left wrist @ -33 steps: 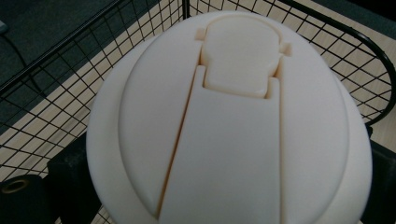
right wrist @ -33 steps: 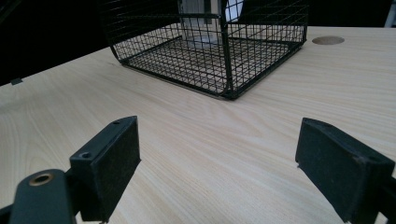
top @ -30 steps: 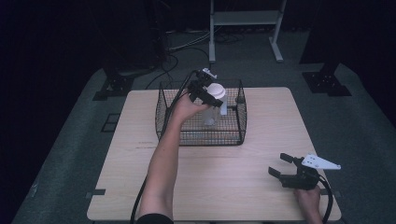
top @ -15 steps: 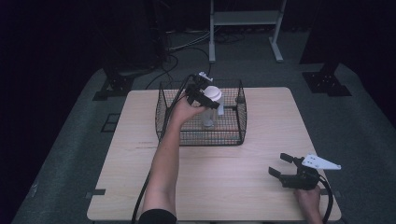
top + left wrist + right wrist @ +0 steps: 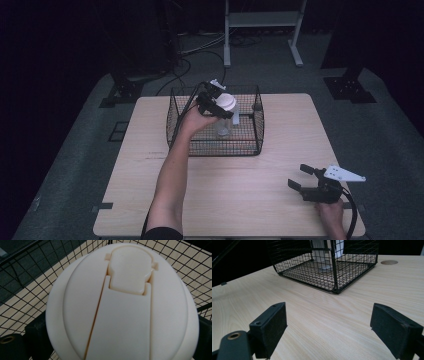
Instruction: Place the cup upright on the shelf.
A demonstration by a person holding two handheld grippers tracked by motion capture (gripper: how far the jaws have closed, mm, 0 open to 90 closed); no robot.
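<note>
A clear bottle (image 5: pixel 223 125) with a wide white flip lid (image 5: pixel 226 102) hangs upright inside the black wire basket (image 5: pixel 250 145) at the back middle of the wooden table (image 5: pixel 225 195). My left gripper (image 5: pixel 216 106) is shut on the bottle just under its lid. In the left gripper view the lid (image 5: pixel 125 305) is very close, with a black pad (image 5: pixel 37 337) showing at each side. My right gripper (image 5: pixel 302 178) rests near the table's front right corner, open and holding nothing. Its pads (image 5: pixel 272 327) stand wide apart, facing the basket (image 5: pixel 332 272).
A round hole (image 5: pixel 389 262) sits in the tabletop to the right of the basket. Bare wood lies between the basket and my right gripper. A white metal stand (image 5: pixel 260 20) and cables (image 5: pixel 200 50) are on the dark floor behind the table.
My left gripper has sunk a little with the bottle, drifting slightly left inside the basket. The right gripper has stayed put.
</note>
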